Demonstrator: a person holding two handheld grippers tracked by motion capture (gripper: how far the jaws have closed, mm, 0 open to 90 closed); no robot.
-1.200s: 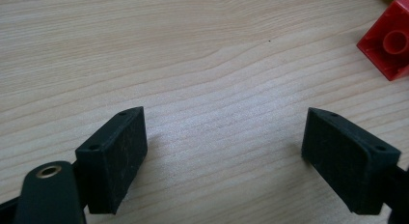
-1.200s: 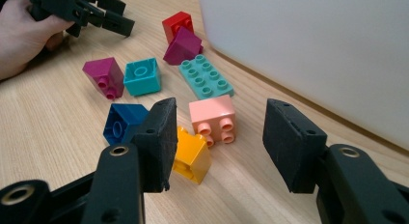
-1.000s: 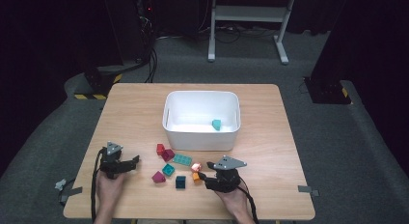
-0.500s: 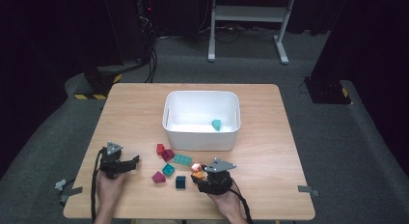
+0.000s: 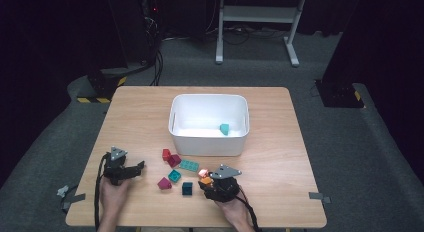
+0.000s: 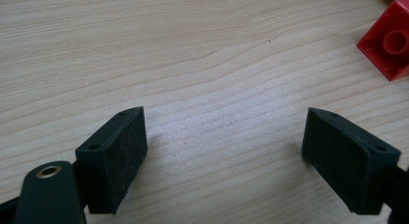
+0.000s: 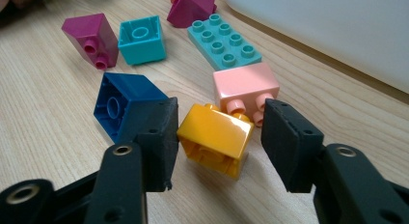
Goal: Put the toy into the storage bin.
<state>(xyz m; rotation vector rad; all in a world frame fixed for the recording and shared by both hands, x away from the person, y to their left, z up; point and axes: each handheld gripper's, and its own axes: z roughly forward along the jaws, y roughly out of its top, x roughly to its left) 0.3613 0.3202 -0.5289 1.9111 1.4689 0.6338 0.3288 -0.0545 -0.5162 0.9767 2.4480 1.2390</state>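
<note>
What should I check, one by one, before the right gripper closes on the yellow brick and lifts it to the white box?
1. Yellow brick sits between the right gripper jaws, which have just been closing: ok.
2. Both pads press on the brick: not ok; one side touches, the other shows a gap.
3. Pink brick stands apart from the yellow one: cannot tell; they look touching.
4. White box has free room: ok; one teal brick inside.
5. Left gripper out of the way: ok; open over bare table.

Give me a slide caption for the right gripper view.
Right gripper closing around a yellow brick, a pink brick just behind it.
</note>
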